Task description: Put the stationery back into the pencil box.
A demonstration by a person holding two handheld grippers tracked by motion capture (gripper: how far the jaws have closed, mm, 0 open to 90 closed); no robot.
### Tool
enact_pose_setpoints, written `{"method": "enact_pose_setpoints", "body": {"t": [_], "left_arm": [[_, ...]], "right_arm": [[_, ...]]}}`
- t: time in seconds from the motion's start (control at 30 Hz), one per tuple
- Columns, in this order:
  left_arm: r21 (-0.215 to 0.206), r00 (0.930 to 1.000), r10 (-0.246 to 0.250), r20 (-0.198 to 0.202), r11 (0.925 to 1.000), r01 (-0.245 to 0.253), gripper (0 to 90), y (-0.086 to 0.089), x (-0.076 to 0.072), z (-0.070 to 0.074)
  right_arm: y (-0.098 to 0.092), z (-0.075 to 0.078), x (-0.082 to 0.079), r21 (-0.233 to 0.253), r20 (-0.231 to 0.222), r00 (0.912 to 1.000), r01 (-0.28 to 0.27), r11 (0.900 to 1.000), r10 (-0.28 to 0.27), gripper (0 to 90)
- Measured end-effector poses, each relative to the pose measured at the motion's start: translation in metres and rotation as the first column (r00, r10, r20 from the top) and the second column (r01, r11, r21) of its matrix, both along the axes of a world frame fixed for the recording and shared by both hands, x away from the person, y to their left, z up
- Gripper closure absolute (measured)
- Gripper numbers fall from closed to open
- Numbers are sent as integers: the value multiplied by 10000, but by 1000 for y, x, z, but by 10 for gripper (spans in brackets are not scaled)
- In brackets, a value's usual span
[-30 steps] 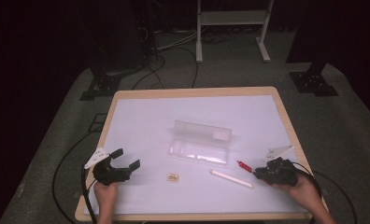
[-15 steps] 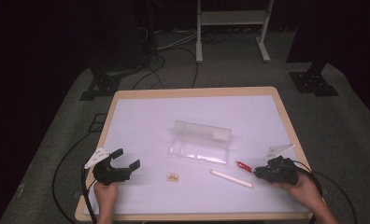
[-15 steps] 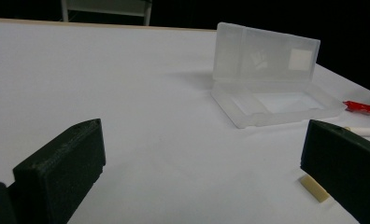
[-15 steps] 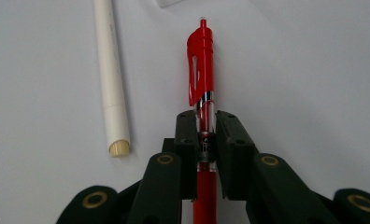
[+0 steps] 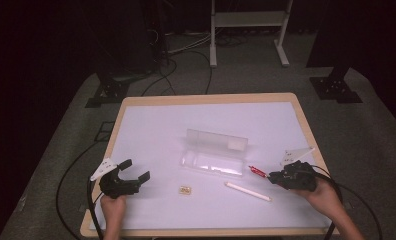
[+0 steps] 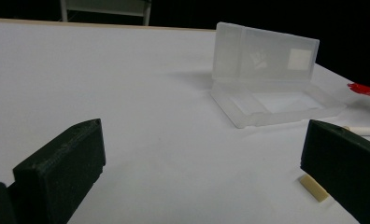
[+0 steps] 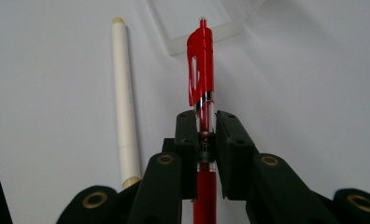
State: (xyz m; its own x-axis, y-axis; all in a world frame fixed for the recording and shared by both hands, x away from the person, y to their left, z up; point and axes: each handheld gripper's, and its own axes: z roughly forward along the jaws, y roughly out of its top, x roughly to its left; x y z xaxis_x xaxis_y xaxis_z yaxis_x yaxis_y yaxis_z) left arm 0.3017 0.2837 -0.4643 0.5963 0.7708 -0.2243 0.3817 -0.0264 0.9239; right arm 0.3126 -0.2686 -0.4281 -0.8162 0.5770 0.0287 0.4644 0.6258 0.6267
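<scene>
A clear plastic case (image 5: 215,151) lies open at the table's middle, its lid standing upright. My right gripper (image 5: 272,176) is shut on a red pen (image 5: 257,171), whose capped end points at the case's right end. In the right gripper view the jaws clamp the red pen (image 7: 201,65) at mid-barrel, with my right gripper (image 7: 205,125) low over the table. A white pen (image 5: 247,191) lies flat in front of the case. My left gripper (image 5: 135,169) rests open at the front left, holding nothing. A small tan eraser (image 5: 185,190) lies between the grippers.
The white table (image 5: 156,125) has a wooden rim. In the left gripper view the case (image 6: 267,88) stands ahead to the right, and the eraser (image 6: 314,187) lies by the right jaw. Cables trail off the table's front corners.
The right gripper has shifted only slightly with the red pen held in it. The left gripper has stayed still and open.
</scene>
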Motion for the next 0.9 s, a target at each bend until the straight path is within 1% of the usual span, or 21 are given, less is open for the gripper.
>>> {"method": "enact_pose_setpoints", "body": {"t": [0.2, 0.27, 0.3, 0.33, 0.4, 0.43, 0.47, 0.7, 0.87, 0.9], "left_arm": [[-31, 10000, 29, -31, 10000, -29, 0, 0, 0, 0], [-34, 10000, 30, -29, 10000, -31, 0, 0, 0, 0], [-20, 10000, 22, -26, 10000, -22, 0, 0, 0, 0], [-24, 10000, 26, -25, 10000, -26, 0, 0, 0, 0], [-51, 10000, 21, -34, 10000, -21, 0, 0, 0, 0], [-50, 10000, 21, -39, 10000, -22, 0, 0, 1, 0], [-24, 10000, 13, -51, 10000, -13, 0, 0, 1, 0], [-50, 10000, 45, -65, 10000, -45, 0, 0, 1, 0], [-19, 10000, 4, -22, 10000, -4, 0, 0, 1, 0], [-9, 10000, -3, -25, 10000, 3, 0, 0, 1, 0]], "right_arm": [[7, 7, 5, -35, 149, 9997, -203, 9998, 203, 788], [10, 9, 7, -58, 112, 9997, -229, 9997, 229, 788], [11, 9, 8, -76, 167, 9994, -313, 9995, 314, 788], [12, 11, 9, -56, 119, 9996, -265, 9996, 266, 788], [15, 13, 11, -20, 195, 9992, -359, 9994, 360, 788], [16, 14, 11, -10, 158, 9993, -344, 9994, 344, 788], [18, 14, 12, -5, 251, 9987, -453, 9990, 453, 788], [29, 20, 21, -20, 240, 9977, -639, 9980, 639, 788], [43, 27, 30, 107, 248, 9959, -872, 9961, 869, 788], [45, 29, 32, 76, 192, 9960, -871, 9962, 870, 788]]}}
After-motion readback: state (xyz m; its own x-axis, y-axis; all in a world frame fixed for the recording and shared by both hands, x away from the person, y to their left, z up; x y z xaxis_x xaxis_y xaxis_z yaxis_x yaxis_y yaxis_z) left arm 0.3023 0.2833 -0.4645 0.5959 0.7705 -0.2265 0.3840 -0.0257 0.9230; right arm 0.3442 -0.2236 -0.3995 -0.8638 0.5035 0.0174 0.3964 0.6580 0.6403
